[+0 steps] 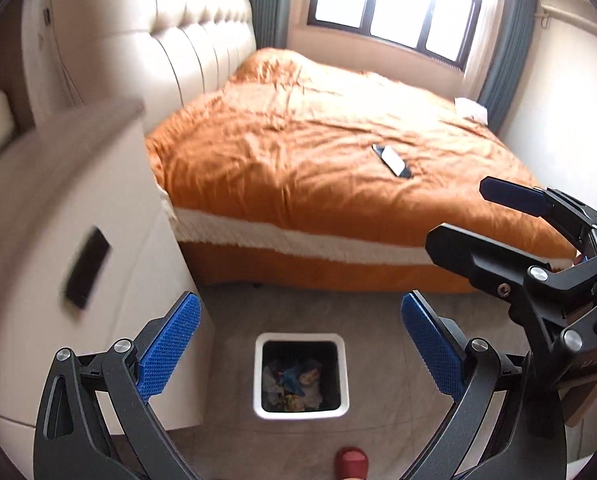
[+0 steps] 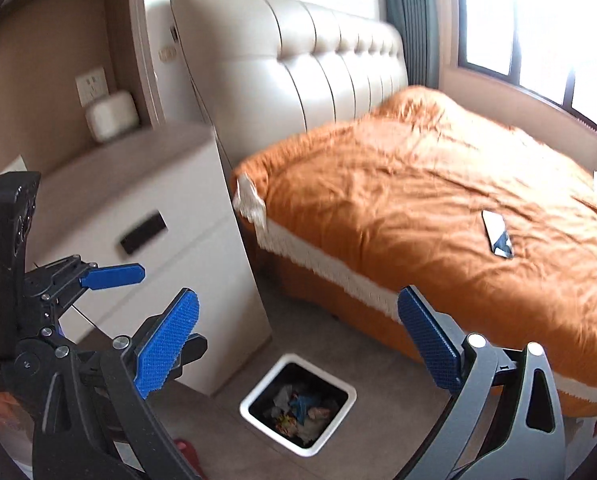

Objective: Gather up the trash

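A white square trash bin [image 1: 300,337] with a black liner stands on the floor between the nightstand and the bed; it holds crumpled trash [image 1: 294,384]. It also shows in the right wrist view [image 2: 348,393], with trash [image 2: 300,408] inside. My left gripper [image 1: 300,344] is open and empty, held high above the bin. My right gripper [image 2: 298,340] is open and empty, also above the bin. The right gripper shows in the left wrist view [image 1: 466,216] at right; the left gripper shows in the right wrist view [image 2: 166,312] at left.
A white nightstand [image 1: 58,220] stands left of the bin. A bed with an orange cover [image 1: 318,152] lies behind it, with a phone [image 1: 392,160] and a white crumpled item [image 1: 472,107] on it. A red slipper [image 1: 351,462] is below.
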Tool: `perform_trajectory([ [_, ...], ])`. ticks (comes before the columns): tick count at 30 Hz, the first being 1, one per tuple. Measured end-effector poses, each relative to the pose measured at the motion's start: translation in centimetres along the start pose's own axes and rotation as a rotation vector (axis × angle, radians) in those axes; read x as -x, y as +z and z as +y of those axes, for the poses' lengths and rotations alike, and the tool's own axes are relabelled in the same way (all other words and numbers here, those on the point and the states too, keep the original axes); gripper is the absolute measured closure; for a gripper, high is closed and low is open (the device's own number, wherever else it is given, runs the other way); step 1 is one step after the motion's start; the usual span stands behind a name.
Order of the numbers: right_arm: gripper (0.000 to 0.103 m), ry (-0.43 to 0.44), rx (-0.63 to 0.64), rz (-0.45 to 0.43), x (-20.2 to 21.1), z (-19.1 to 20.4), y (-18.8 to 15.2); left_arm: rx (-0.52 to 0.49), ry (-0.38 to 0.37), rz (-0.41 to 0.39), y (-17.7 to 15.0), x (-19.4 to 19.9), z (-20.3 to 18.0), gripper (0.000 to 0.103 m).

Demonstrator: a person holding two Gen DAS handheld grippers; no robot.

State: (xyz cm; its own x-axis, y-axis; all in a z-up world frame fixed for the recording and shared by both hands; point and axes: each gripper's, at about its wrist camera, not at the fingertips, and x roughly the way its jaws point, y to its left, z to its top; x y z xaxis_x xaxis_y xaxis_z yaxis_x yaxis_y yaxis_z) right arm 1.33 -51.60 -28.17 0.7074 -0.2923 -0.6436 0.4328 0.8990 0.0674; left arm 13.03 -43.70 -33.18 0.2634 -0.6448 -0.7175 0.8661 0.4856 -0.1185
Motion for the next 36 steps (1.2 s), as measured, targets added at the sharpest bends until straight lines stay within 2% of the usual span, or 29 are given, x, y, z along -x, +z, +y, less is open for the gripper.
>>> perform_trajectory([
  [4,0.003,0.036,0.015,-0.078,4.2,1.0,3.7,0.020,0.056,-0.065,2.8,6.0,-0.7,0.005],
  [7,0.003,0.108,0.034,-0.129,7.0,2.2,6.3,0.043,0.109,-0.116,3.8,10.2,-1.1,0.005],
  [10,0.003,0.196,0.081,-0.177,8.9,4.1,8.0,0.076,0.189,-0.167,4.1,14.3,-0.9,0.005],
  [12,0.003,0.222,0.139,-0.209,9.8,6.1,8.9,0.110,0.241,-0.203,4.2,17.0,-0.2,0.005],
  [16,0.003,0.312,0.197,-0.257,11.8,10.0,10.5,0.162,0.341,-0.226,3.8,21.8,1.9,0.005],
  [18,0.003,0.346,0.220,-0.266,12.9,12.4,11.3,0.191,0.400,-0.254,3.1,25.1,3.2,0.005],
  [23,0.003,0.388,0.245,-0.307,15.6,18.7,11.7,0.278,0.452,-0.277,0.7,31.3,7.2,0.005],
  [27,0.003,0.373,0.247,-0.339,16.9,24.4,11.3,0.286,0.492,-0.256,-1.9,36.0,11.3,0.005],
  [31,0.003,0.416,0.227,-0.303,17.0,30.0,10.9,0.266,0.566,-0.250,-4.7,39.9,14.3,0.005],
  [36,0.003,0.433,0.254,-0.312,17.7,36.6,10.8,0.278,0.614,-0.249,-7.1,43.3,17.7,0.005],
])
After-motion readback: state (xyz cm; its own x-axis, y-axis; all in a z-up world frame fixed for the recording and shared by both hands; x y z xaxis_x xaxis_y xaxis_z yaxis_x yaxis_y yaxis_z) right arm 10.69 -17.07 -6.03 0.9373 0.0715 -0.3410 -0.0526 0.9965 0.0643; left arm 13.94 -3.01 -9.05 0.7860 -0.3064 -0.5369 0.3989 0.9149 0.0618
